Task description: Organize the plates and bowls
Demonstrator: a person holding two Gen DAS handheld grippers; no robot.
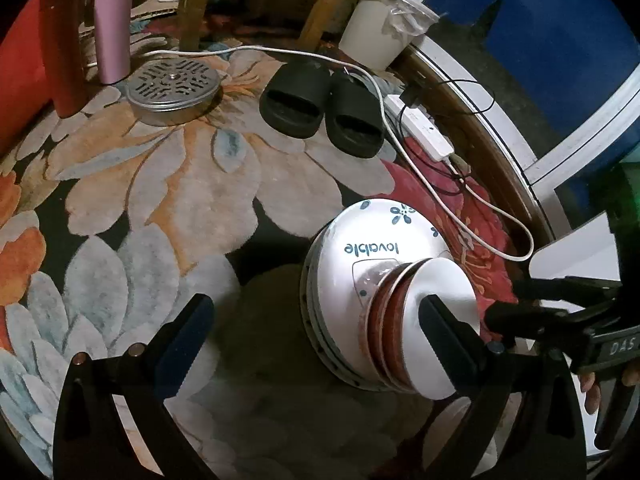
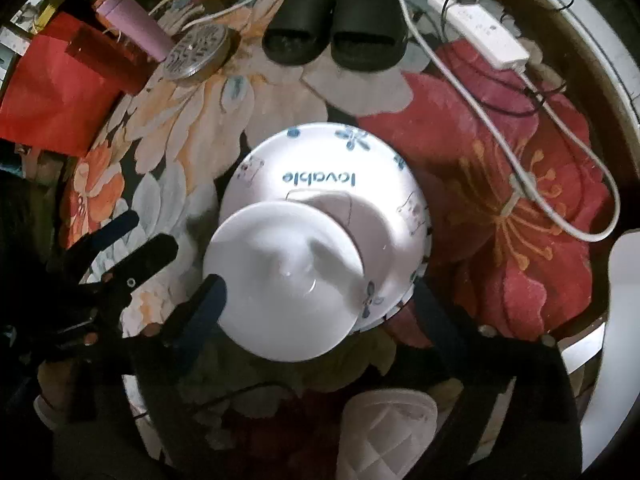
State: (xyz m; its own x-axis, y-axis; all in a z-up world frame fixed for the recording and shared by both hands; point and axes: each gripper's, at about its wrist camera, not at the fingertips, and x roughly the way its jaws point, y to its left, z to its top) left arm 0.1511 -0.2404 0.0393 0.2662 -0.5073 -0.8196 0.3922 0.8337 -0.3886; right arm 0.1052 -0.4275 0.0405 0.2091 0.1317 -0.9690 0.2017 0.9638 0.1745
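Note:
A stack of dishes stands on the floral rug. Its base is a big white bowl marked "lovable", also in the right wrist view. Smaller red-rimmed white bowls are nested on top; the top one shows as a white bowl in the right wrist view. My left gripper is open, left of the stack, its right finger in front of the small bowls. My right gripper is open and straddles the stack; whether it touches is unclear. It shows at the right edge of the left wrist view.
Black slippers, a metal perforated lid, a pink tumbler, a white bin and a power strip with cables lie beyond. A white quilted item lies near me.

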